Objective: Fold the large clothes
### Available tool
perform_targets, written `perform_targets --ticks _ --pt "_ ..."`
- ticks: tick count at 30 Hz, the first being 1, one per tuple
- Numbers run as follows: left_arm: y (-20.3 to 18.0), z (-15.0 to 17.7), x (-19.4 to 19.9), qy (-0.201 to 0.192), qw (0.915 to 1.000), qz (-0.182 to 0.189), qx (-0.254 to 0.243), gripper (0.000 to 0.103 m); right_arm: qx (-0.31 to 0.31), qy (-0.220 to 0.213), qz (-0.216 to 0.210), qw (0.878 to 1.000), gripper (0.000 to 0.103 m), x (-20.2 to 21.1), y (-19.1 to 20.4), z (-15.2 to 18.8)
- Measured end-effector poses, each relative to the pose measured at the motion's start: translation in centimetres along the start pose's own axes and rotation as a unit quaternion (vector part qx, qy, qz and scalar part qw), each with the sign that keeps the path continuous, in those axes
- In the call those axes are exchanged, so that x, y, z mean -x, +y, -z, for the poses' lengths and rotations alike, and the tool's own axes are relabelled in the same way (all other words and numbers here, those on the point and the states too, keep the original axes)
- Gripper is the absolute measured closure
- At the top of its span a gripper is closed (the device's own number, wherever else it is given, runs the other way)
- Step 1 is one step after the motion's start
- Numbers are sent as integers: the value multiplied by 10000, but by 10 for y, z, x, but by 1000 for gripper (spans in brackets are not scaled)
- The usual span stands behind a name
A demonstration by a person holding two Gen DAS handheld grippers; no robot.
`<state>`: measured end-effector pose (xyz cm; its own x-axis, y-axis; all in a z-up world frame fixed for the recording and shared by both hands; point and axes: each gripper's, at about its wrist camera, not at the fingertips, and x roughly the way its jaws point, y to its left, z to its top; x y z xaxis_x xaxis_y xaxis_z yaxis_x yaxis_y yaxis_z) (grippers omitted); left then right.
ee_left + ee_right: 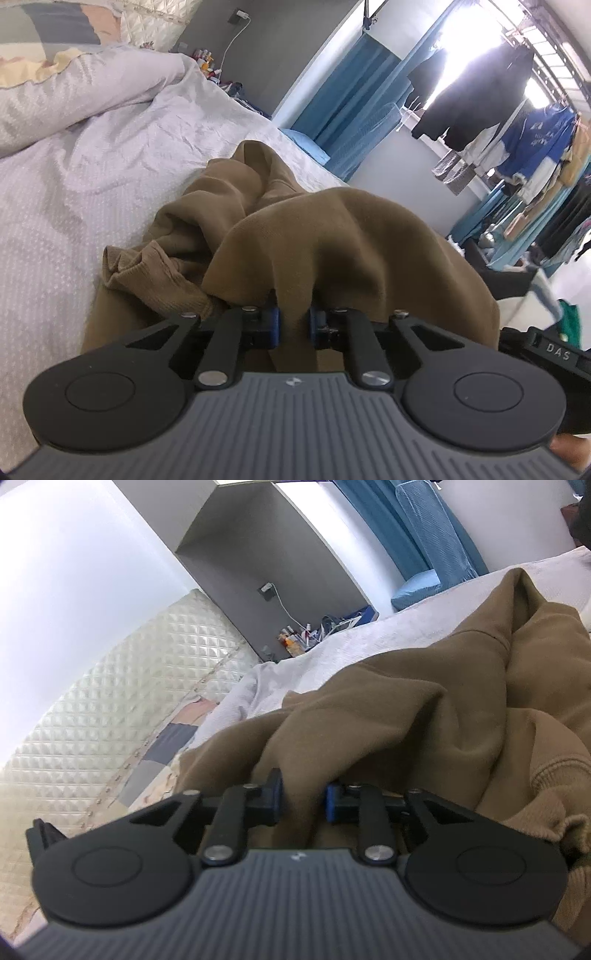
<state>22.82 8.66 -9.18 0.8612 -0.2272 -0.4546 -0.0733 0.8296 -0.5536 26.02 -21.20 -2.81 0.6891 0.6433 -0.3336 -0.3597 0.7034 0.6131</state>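
Left gripper clamped on a fold of the brown sweatshirt; blue pads pinch the cloth from both sides, and fabric bunches up and drapes over the fingertips. Right gripper likewise clenched on the same brown sweatshirt, with a ridge of cloth squeezed between its blue pads.

Sweatshirt lies crumpled on the white bedspread, heaped in loose folds. Ribbed cuff sits at the sweatshirt's left edge in the left wrist view, resting on the bedspread. In the right wrist view another ribbed band shows at the sweatshirt's right side. A peak of fabric stands up at the sweatshirt's far end.

Beyond the sweatshirt, toward the head of the bed: a rumpled white duvet and a patchwork pillow. Quilted cream headboard to the left of the sweatshirt in the right wrist view. Small bottles and clutter on a stand past the sweatshirt, under a wall socket with a white cable. Blue curtain behind the sweatshirt, and dark and blue clothes hanging on a rack to its right by a bright window. Part of the right gripper's black body is just right of the sweatshirt in the left wrist view.
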Motion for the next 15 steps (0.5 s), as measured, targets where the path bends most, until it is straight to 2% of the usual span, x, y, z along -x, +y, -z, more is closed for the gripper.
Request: perform_targets --ticks 4,8,11,15 --pt "2 6 21 87 9996 223 145 87 55 -156 -76 9998 82 26 9 0" --pt "-7 12 39 94 9996 251 37 87 386 -175 153 9990 83 51 19 4" --pt "-14 19 42 223 9996 132 -144 87 278 -69 378 9989 84 61 18 7" --pt "-16 31 33 397 9986 -207 -265 87 207 251 733 9968 84 56 13 18"
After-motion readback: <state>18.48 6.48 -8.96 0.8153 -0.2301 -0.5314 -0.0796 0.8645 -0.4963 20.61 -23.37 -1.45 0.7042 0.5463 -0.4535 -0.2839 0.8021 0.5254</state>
